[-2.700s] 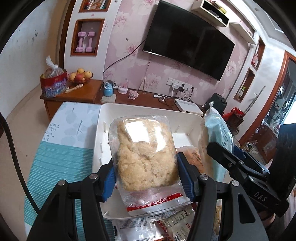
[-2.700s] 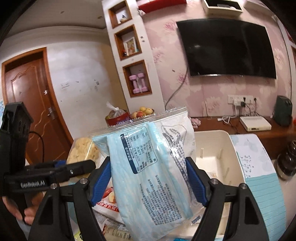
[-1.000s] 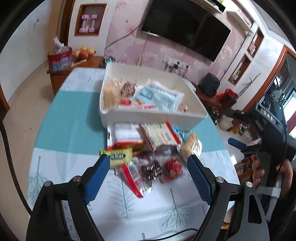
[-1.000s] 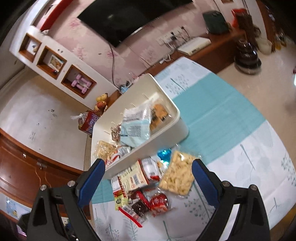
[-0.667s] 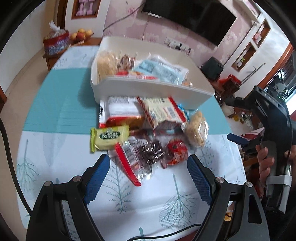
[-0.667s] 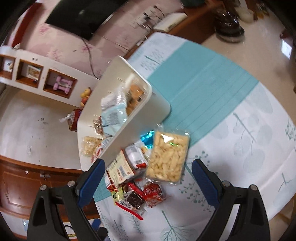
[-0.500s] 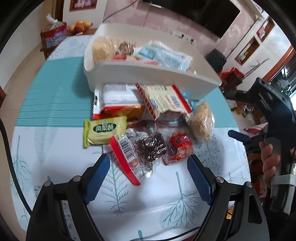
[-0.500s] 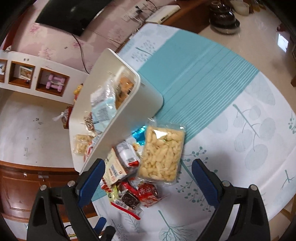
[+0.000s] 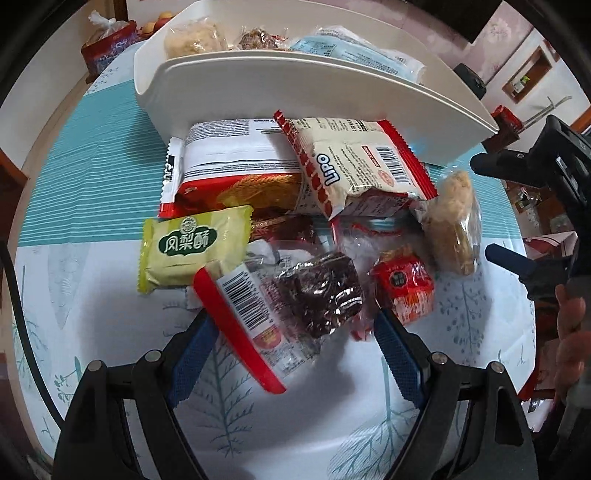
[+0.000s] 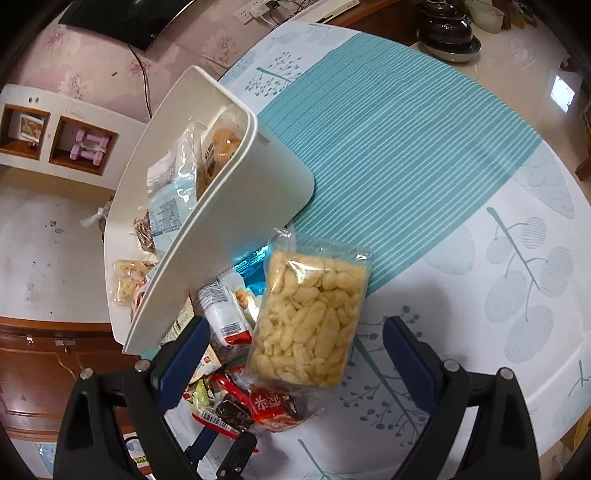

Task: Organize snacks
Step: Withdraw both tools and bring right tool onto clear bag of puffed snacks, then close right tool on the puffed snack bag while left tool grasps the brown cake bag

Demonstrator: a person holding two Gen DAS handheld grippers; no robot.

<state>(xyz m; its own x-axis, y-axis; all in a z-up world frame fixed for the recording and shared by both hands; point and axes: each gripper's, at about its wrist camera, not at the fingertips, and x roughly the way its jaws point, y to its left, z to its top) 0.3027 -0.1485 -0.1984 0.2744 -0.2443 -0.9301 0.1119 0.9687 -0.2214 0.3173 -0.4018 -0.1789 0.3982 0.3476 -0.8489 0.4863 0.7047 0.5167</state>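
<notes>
A white bin (image 9: 295,81) (image 10: 236,206) holds a crumbly cake pack (image 9: 194,35), a light blue bag (image 9: 354,55) and other snacks. In front of it lies a pile of loose snacks. My left gripper (image 9: 291,354) is open just above a clear pack of chocolate cookies with a red barcode edge (image 9: 291,295), a finger on each side. My right gripper (image 10: 295,350) is open over a clear pack of yellow puffed crackers (image 10: 310,317), which also shows in the left wrist view (image 9: 452,225).
The pile also has a green pineapple cake pack (image 9: 192,247), a Lipo pack (image 9: 354,162), a white and red biscuit bag (image 9: 229,162) and a small red packet (image 9: 404,284) (image 10: 273,406). The table carries a teal striped, leaf-print cloth (image 10: 424,155). The right gripper shows at the right edge (image 9: 535,221).
Both grippers released their packs into the bin, pulled back and opened. They have since dropped toward the loose pile, the left over the cookie pack, the right over the cracker pack.
</notes>
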